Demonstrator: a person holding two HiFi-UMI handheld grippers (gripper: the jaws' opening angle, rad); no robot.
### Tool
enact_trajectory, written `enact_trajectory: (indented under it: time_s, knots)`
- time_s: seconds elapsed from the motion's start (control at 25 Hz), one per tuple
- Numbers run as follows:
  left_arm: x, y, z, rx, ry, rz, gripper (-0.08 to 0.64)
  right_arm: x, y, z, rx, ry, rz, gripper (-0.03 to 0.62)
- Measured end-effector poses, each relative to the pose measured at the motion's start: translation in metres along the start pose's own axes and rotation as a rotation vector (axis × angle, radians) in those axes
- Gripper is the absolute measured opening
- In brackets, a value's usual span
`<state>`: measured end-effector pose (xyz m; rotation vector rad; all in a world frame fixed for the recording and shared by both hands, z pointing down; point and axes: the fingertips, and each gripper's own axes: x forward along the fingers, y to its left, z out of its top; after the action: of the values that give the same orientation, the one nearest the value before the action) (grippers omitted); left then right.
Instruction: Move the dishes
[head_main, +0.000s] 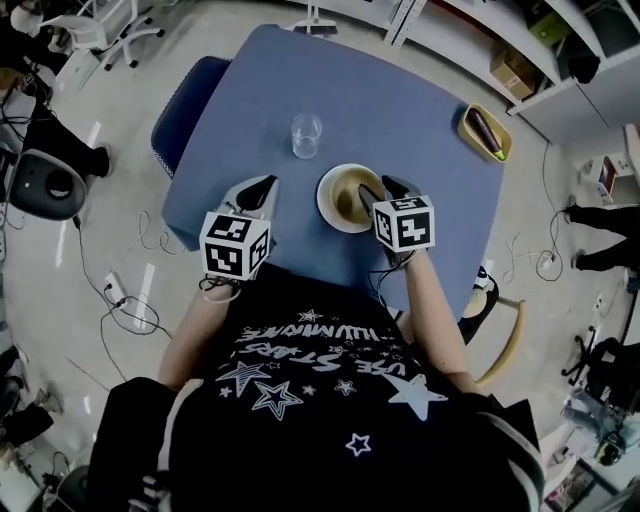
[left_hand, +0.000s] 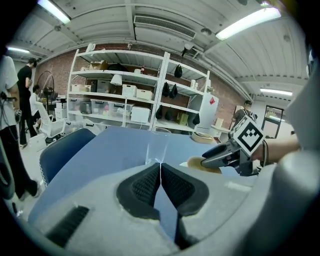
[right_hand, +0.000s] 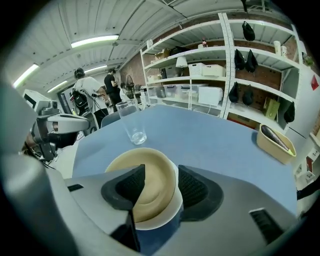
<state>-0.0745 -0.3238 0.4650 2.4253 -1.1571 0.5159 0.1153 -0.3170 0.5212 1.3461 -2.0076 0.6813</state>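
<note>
A blue surface (head_main: 400, 110) stood in a workshop with white shelves (left_hand: 115, 94) behind it. Near its front edge sat a cream bowl (head_main: 340, 192), with an empty glass (head_main: 306, 135) just beyond it and a yellow tray (head_main: 487, 131) well apart at the far corner. The right gripper (right_hand: 159, 182) had its jaws apart, straddling the bowl's near rim, one pad inside and one outside. The left gripper (left_hand: 160, 167) hovered beside it, jaws pressed together on nothing. A hold on one side of the rim would likely let the bowl tilt or slip when lifted. A forward shove could also knock the glass over.
</note>
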Motion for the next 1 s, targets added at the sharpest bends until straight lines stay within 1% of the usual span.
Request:
enact_trajectory:
  time_s: [0.16, 0.28, 0.32, 0.36, 0.44, 0.56, 0.68, 0.84, 1.0]
  knots:
    - [-0.006, -0.004, -0.006, -0.006, 0.005, 0.02, 0.023, 0.003, 0.0, -0.008, -0.006, 0.024, 0.02, 0.178]
    - [-0.009, -0.007, -0.012, -0.011, 0.008, 0.032, 0.023, 0.006, -0.005, -0.013, 0.012, 0.027, 0.009, 0.134]
    - [-0.01, -0.008, -0.013, -0.013, 0.009, 0.035, 0.023, 0.005, -0.008, -0.014, 0.021, 0.025, -0.002, 0.103]
    - [-0.012, -0.01, -0.013, -0.014, 0.009, 0.038, 0.023, 0.004, -0.011, -0.014, 0.032, 0.021, -0.011, 0.044]
    - [-0.013, -0.011, -0.013, -0.015, 0.01, 0.04, 0.023, 0.003, -0.014, -0.013, 0.062, 0.013, -0.006, 0.034]
    - [-0.011, -0.012, -0.013, -0.014, 0.014, 0.043, 0.023, 0.002, -0.013, -0.009, 0.099, -0.001, 0.033, 0.028]
    - [-0.009, -0.012, -0.01, -0.009, 0.019, 0.045, 0.023, -0.003, -0.012, 0.002, 0.116, -0.041, 0.053, 0.021]
    - [-0.005, -0.016, -0.007, 0.001, 0.025, 0.04, 0.023, -0.017, -0.024, 0.021, 0.088, -0.121, 0.017, 0.02]
    - [0.0, -0.022, -0.006, 0.014, 0.031, 0.033, 0.023, -0.025, -0.051, 0.032, 0.132, -0.17, -0.019, 0.02]
